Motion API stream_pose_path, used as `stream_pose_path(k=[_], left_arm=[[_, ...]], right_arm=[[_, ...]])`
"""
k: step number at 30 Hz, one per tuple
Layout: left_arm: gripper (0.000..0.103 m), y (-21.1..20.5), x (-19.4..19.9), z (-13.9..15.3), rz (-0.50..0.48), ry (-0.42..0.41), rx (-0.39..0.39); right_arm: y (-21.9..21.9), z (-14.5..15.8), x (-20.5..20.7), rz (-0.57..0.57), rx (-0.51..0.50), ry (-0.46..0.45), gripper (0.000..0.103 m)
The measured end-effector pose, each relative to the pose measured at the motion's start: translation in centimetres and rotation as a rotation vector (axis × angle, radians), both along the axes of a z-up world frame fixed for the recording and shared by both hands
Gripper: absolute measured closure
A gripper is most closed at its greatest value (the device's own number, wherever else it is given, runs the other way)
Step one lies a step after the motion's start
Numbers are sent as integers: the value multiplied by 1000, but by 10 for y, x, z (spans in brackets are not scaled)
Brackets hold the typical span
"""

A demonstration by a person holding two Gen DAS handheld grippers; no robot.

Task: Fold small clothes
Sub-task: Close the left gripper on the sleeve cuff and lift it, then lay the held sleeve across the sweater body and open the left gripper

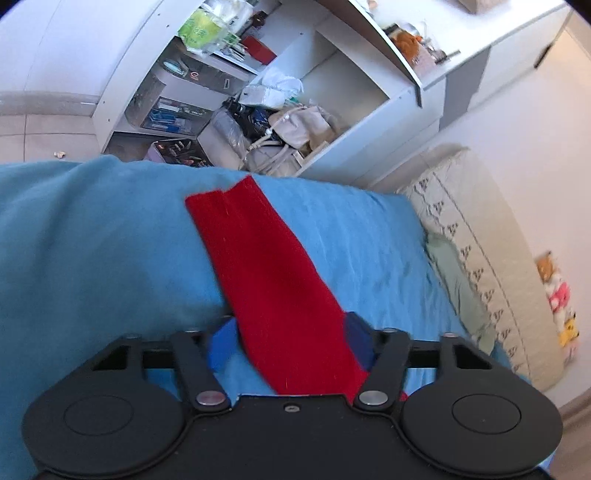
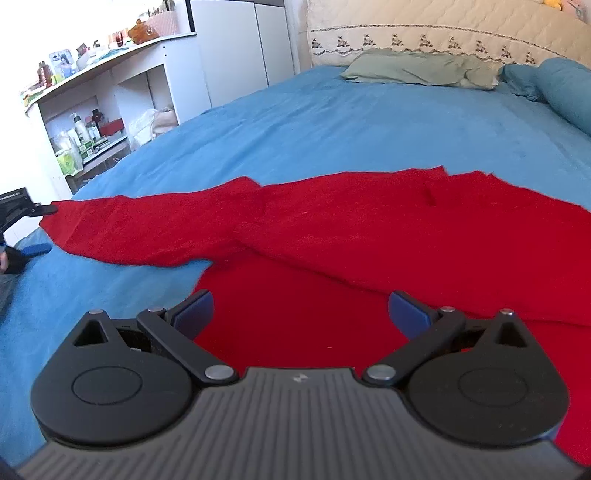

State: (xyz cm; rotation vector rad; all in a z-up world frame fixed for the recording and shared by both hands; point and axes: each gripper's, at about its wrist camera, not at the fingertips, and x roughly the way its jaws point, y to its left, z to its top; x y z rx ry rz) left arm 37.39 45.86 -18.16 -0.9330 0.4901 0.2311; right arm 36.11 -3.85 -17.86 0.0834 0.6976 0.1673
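Observation:
A red long-sleeved top lies spread on the blue bedcover, with one sleeve stretched out to the left. In the left wrist view that sleeve runs between the blue pads of my left gripper. The jaws stand about half apart, and I see no pinch on the cloth. In the right wrist view the left gripper shows at the sleeve's end. My right gripper is open over the top's body, its fingers wide with only flat red cloth below.
White shelves crammed with bags and bottles stand beside the bed's edge. A cream quilted headboard, a pale green pillow and a rolled blue blanket sit at the bed's far end.

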Motion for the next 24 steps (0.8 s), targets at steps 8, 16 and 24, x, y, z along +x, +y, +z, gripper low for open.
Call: stream_pose_path(k=[8,16,24], left_arm=[[99,11,3,-6,36,34,-1],[99,-38,19,66,-58,-18,203],[99,-209,69,164,-366,-175,395]], right_arm=[[17,-7,14,10,6,-8,0],[3,3,14,-29,7,-22,0],[-51,28,5,-117,1,-60,0]])
